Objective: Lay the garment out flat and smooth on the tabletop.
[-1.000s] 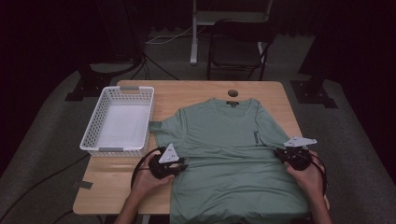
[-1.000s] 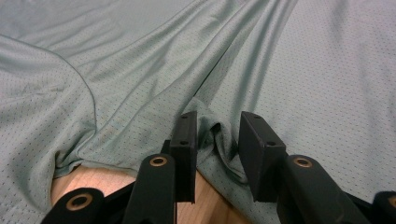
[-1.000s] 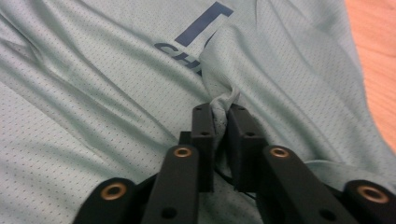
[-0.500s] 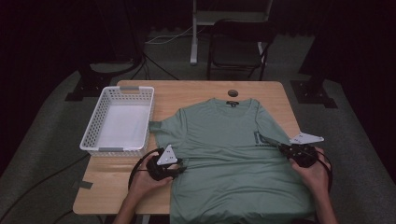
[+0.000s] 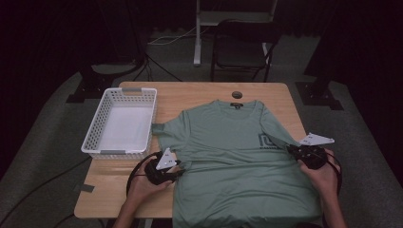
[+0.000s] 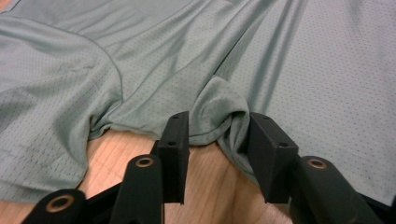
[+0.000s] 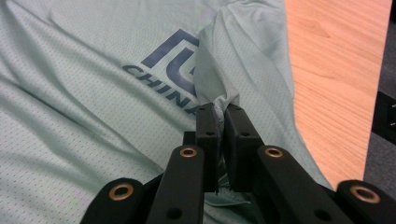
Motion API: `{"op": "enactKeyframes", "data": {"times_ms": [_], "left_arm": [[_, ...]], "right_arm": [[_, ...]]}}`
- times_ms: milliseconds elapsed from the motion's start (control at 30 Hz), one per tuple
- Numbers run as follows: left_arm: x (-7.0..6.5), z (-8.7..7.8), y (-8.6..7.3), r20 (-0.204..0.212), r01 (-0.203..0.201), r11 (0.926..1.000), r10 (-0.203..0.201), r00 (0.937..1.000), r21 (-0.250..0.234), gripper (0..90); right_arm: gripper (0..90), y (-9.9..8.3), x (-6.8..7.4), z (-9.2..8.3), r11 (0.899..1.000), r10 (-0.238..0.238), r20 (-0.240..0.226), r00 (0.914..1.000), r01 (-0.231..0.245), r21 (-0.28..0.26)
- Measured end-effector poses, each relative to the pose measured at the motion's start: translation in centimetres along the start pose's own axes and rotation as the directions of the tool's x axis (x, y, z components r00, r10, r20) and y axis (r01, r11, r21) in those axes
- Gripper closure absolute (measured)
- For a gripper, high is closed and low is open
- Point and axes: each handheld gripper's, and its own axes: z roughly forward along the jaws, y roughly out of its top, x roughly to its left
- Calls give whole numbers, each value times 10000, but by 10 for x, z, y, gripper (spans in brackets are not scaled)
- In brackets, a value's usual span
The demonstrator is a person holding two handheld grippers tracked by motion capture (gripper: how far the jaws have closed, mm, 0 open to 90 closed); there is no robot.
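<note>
Left gripper view, fingers [image 6: 273, 156] just opening, shirt [image 6: 327, 70] fold between, loose.

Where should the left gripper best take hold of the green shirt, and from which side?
Probably the raised fold of the shirt at its side edge, entered from the bare table: that fold already stands between the left gripper jaws, which have just been opening.

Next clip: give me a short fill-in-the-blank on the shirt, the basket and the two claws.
1. The green T-shirt lies spread on the wooden ____.
2. The white basket sits to the ____ of the shirt in the high view.
3. The right claw is ____ on a fold of the shirt.
4. The left claw stands ____, with a bunch of shirt fabric between its jaws.

Missing words: table; left; shut; open
</note>
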Motion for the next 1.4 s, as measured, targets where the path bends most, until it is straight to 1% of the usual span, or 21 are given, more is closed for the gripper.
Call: {"op": "enactKeyframes", "data": {"times_ms": [167, 367, 400, 700, 1100, 1267, 1400], "left_arm": [[2, -2, -2, -7, 3, 10000, -3, 10000, 49, 598], [4, -4, -3, 7, 69, 10000, -69, 10000, 1, 592], [5, -4, -3, 6, 97, 10000, -97, 10000, -5, 589], [8, -8, -5, 21, 249, 9996, -249, 9997, -118, 569], [11, -7, -9, 66, 448, 9989, -447, 9990, -130, 548], [12, -9, -11, 43, 483, 9988, -483, 9988, -124, 542], [13, -9, -13, 58, 615, 9979, -614, 9981, -191, 530]], "right_arm": [[847, 1, -2, -2, 9999, -16, 35, 10000, 17, -150], [847, 1, -5, -3, 9997, -83, 0, 10000, 83, -223], [847, 0, -7, -4, 9996, -76, -63, 10000, 75, -266], [846, -1, -14, -8, 9994, -229, -140, 9996, 226, -276], [846, -1, -18, -11, 9995, -233, -41, 9997, 232, -224], [846, 1, -20, -11, 9992, -317, 1, 9995, 317, -228], [846, 2, -22, -12, 9990, -313, 38, 9995, 314, -305]]}}
